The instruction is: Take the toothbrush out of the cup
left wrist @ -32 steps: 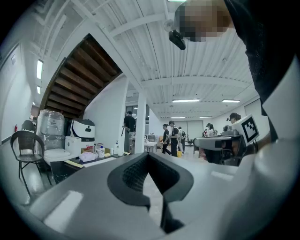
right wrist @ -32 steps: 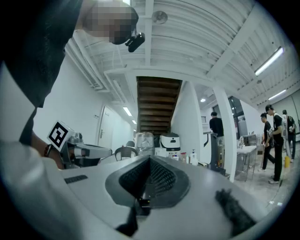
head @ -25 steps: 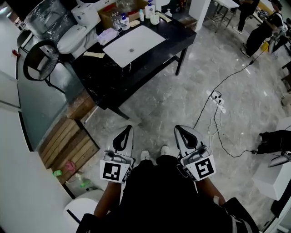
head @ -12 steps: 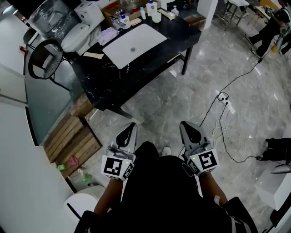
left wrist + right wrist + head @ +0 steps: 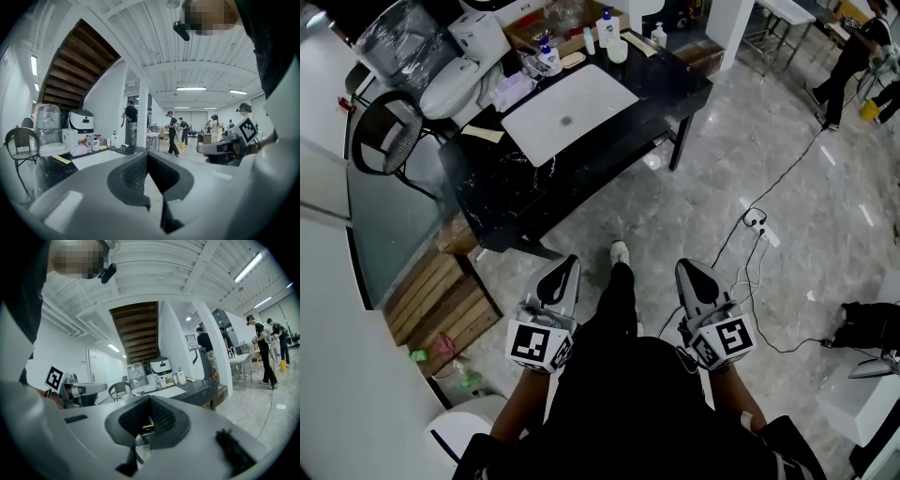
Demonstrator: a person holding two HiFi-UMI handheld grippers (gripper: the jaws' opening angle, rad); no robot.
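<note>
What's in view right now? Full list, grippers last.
table: 1, black, upper centre
basin: 1, white, set in the tabletop
bottles: several, mostly white, table's far edge
cup: 1, white, among the bottles; contents too small to tell
toilet: 1, white, left of the table
chair: 1, black, left of the table
wooden slats: 1 stack, brown, floor at lower left
power strip: 1, white, on a black cable, floor at right
people: at least 2, dark clothes, upper right
left gripper: grey, jaws shut, empty
right gripper: grey, jaws shut, empty
</note>
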